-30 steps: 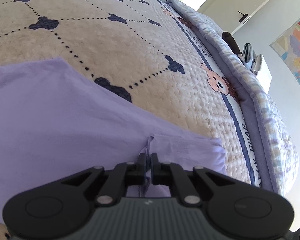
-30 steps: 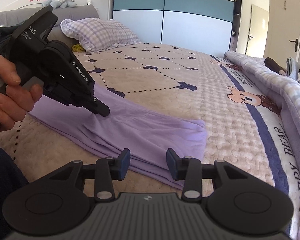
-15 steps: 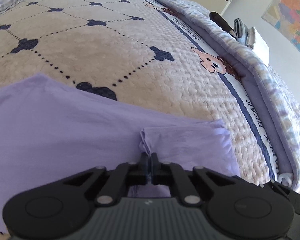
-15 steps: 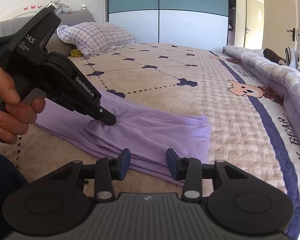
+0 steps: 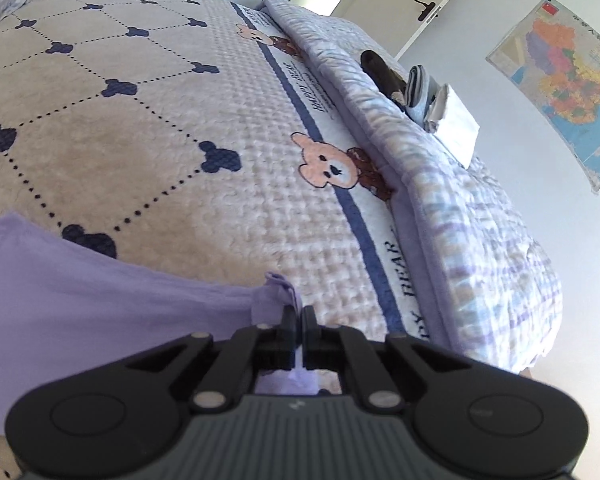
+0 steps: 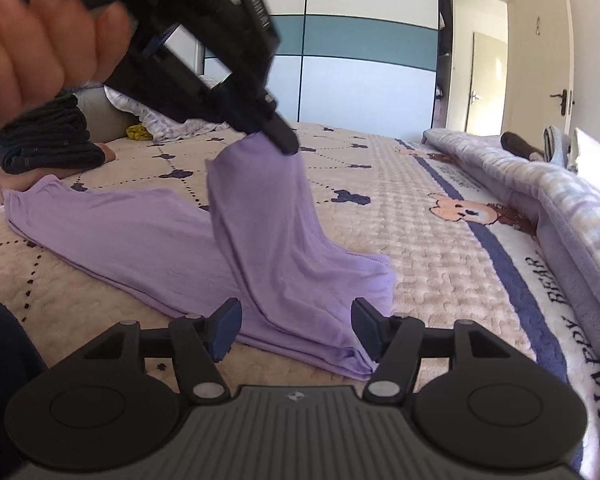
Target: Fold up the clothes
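Note:
A lilac garment (image 6: 140,236) lies on the beige quilted bedspread (image 6: 420,248). My left gripper (image 6: 286,142) is shut on a pinch of its cloth and holds that part up in a tent above the bed. In the left wrist view the lilac garment (image 5: 80,288) bunches between the closed left gripper (image 5: 299,314). My right gripper (image 6: 296,330) hovers low at the garment's near edge; its jaws are opening, the lifted fold hangs between them, and the pads do not press on it.
A rolled lilac plaid blanket (image 6: 540,200) runs along the bed's right side with dark and white folded items (image 5: 420,92) on it. A dark clothes pile (image 6: 44,140) and a pillow (image 6: 156,120) sit at the head. A wardrobe (image 6: 360,60) and a door (image 6: 548,52) stand behind.
The left gripper closed on the cloth and rose, pulling the lilac fabric up off the bed. The right gripper's jaws spread wider while staying in place.

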Action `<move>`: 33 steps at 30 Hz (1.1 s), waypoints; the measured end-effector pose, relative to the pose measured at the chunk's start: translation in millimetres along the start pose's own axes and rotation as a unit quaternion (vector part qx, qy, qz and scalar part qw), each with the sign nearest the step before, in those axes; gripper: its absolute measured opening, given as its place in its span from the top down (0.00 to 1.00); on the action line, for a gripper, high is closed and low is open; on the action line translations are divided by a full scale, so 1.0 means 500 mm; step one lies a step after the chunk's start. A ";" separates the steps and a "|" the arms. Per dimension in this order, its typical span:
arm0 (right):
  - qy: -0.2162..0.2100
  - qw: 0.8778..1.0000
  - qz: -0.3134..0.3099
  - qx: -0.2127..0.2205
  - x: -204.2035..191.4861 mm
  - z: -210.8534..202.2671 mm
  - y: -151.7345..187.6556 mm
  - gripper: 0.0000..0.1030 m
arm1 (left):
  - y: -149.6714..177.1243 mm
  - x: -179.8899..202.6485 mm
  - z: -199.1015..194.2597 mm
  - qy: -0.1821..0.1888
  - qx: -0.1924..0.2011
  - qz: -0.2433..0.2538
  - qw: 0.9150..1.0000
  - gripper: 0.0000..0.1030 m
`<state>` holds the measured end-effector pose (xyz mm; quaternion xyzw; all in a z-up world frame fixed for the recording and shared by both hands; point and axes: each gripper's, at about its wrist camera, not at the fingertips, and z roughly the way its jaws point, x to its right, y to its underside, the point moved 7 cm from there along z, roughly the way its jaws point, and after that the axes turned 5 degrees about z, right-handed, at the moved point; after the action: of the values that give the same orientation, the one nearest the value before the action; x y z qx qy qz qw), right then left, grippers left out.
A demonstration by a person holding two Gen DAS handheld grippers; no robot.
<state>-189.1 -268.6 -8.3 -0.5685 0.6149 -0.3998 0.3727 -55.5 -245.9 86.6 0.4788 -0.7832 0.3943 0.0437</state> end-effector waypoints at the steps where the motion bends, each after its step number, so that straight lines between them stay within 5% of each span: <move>1: 0.007 1.000 -0.004 0.003 -0.002 0.003 -0.001 0.31 | -0.003 0.016 0.000 0.009 0.000 -0.004 1.000 0.98; 7: 0.088 0.996 -0.014 0.008 0.030 0.038 -0.013 0.27 | -0.012 0.042 0.006 0.012 0.004 -0.016 1.000 0.98; 19: 0.201 0.979 0.032 -0.003 0.171 0.026 0.003 0.28 | 0.035 -0.068 0.046 -0.016 -0.014 -0.073 0.997 0.98; 27: 0.168 0.985 0.015 -0.028 0.157 0.030 0.034 0.28 | 0.083 -0.183 0.103 -0.051 -0.030 -0.101 0.993 0.98; 31: 0.035 0.997 -0.013 -0.069 0.111 -0.003 0.019 0.28 | 0.084 -0.177 0.069 -0.031 -0.017 -0.079 0.996 0.98; 33: -0.020 0.998 0.033 -0.056 0.127 -0.041 -0.010 0.28 | 0.085 -0.180 0.060 -0.021 -0.014 -0.075 0.997 0.98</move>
<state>-210.7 -330.5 4.5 -0.5760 0.6468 -0.3410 0.3655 -31.3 -191.6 1.5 0.5435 -0.7517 0.3682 0.0632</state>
